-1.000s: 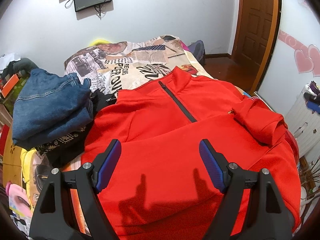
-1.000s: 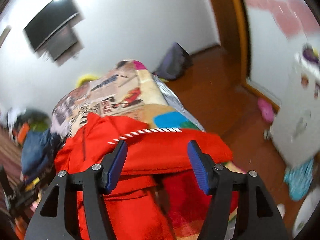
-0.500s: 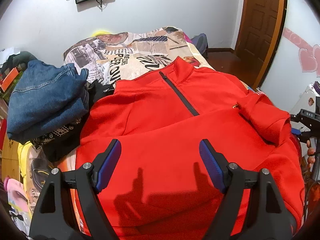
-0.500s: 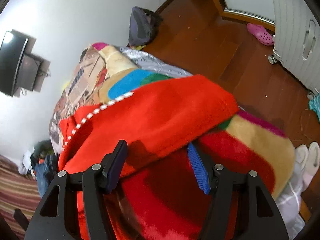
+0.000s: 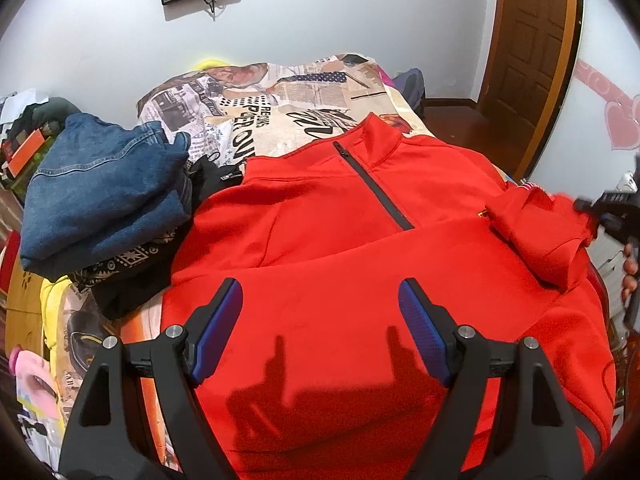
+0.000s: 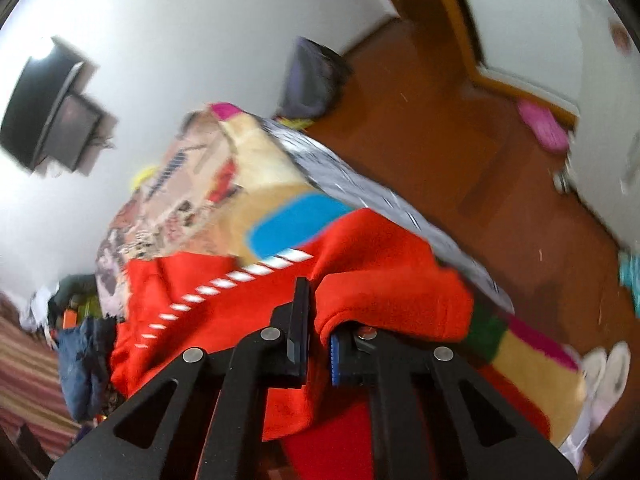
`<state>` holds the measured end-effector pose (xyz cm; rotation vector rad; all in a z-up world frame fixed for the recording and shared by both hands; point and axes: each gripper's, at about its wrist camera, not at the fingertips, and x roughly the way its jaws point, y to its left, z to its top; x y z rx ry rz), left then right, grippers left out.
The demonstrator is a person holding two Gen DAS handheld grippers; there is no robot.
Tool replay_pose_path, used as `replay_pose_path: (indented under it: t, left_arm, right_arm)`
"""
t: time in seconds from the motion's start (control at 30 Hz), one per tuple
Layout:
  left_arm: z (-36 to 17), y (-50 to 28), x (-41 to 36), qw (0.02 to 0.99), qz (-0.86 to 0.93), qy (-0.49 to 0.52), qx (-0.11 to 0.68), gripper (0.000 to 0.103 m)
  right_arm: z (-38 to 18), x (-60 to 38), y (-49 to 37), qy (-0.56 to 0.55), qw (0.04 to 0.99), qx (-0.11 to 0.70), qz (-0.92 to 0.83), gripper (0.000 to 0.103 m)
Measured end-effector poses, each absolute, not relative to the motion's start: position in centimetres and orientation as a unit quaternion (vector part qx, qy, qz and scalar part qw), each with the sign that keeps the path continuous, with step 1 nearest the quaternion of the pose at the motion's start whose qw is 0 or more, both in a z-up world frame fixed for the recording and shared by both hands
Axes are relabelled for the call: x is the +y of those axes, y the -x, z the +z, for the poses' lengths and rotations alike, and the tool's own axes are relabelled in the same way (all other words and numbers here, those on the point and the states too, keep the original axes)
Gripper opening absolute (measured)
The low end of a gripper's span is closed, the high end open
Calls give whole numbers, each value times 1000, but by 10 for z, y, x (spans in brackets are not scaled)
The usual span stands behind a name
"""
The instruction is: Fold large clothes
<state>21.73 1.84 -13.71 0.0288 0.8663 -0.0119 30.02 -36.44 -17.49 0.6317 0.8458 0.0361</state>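
A red zip-neck pullover (image 5: 340, 248) lies front up on the bed, collar toward the far wall. Its right sleeve (image 5: 540, 232) is bunched at the bed's right side. My left gripper (image 5: 320, 320) hovers open over the lower front of the pullover, with nothing between its blue pads. In the right wrist view my right gripper (image 6: 318, 328) is shut on a fold of the red sleeve (image 6: 380, 280), which drapes over its fingers. That gripper also shows at the right edge of the left wrist view, against the sleeve.
Folded blue jeans (image 5: 104, 196) and dark clothes (image 5: 132, 276) are stacked at the pullover's left. A newspaper-print blanket (image 5: 256, 112) covers the bed. The bed's right edge drops to a wooden floor (image 6: 460, 140) with a dark bag (image 6: 312, 76), pink slipper (image 6: 542, 128) and white shoes (image 6: 608, 372).
My right gripper came down onto the sleeve and closed on it; earlier its jaws stood apart around the cloth. The left gripper stayed open over the pullover.
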Motion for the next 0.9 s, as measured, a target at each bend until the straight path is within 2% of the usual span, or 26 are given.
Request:
replay_pose_path:
  t: [0.23,0.43,0.63,0.9]
  left_arm:
    - [-130,-208,32,914,-1,0,407,80]
    - [-123,-196,49,919,4,11,393,80]
    - [-114,-179,77,926,20,29,377,80]
    - [-118,-152,127,924,56,66,372,80]
  right_arm:
    - [-74,-308,-281,-218,918,314,105,7]
    - [-19,-245,-269,-177,924,274,198,7]
    - [-6,-167,-265,-138,908,279,281,7]
    - [-61,-72,-274,-88,849,377,359,6]
